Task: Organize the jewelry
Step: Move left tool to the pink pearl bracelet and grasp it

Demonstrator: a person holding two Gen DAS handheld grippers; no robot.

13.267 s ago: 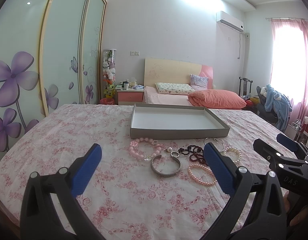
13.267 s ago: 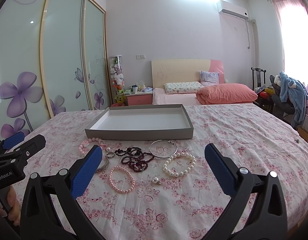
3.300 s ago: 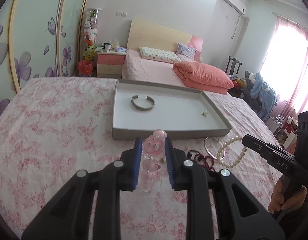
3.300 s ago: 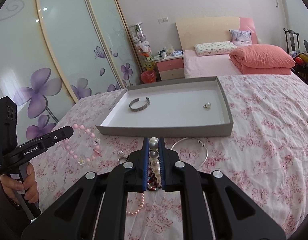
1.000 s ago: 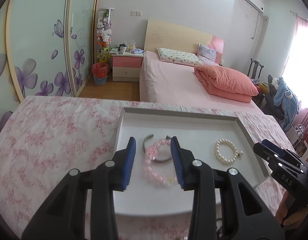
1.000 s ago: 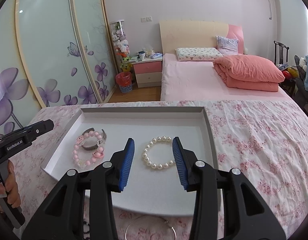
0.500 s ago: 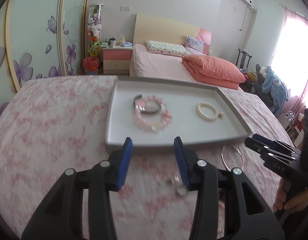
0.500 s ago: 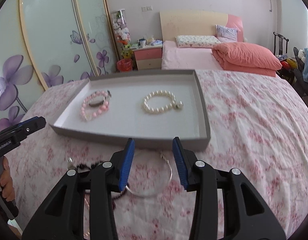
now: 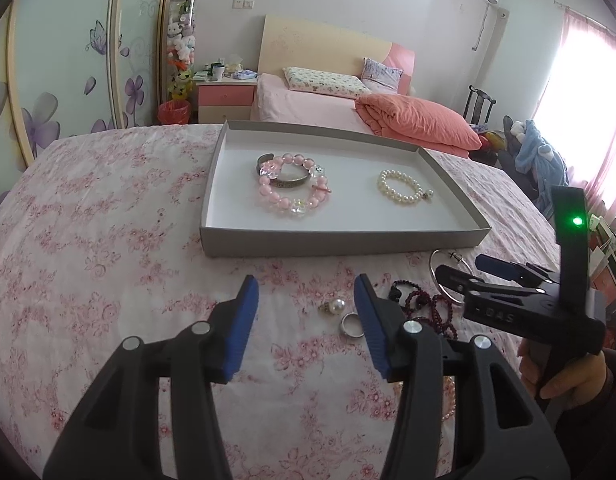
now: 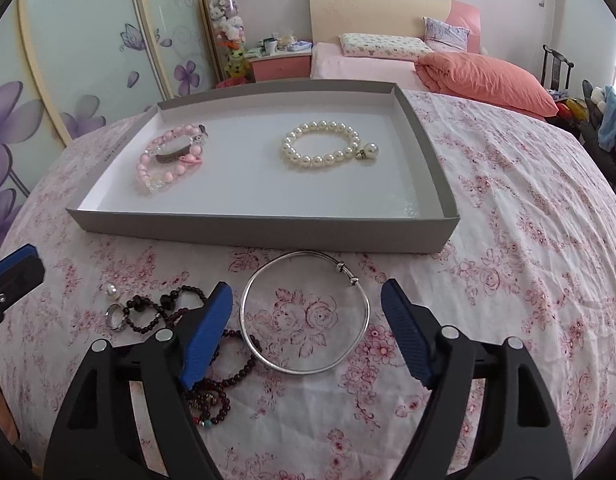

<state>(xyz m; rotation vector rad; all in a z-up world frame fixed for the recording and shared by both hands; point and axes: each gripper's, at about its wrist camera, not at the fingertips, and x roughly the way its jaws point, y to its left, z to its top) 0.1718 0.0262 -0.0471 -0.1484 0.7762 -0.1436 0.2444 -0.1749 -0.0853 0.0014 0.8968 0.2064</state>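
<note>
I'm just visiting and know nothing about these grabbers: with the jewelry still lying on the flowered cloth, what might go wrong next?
1. The thin silver bangle lies flat on the soft flowered tablecloth; the opening right gripper may skid off it or pinch fabric.
2. The dark red bead strands lie tangled, touching the bangle, so they might drag along.
3. The small silver ring and pearl ring sit close together by the opening left gripper; both could get nudged.

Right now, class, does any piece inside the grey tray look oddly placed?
Yes: the pink bead bracelet lies overlapping the silver cuff at the tray's left end, while the pearl bracelet lies alone.
</note>
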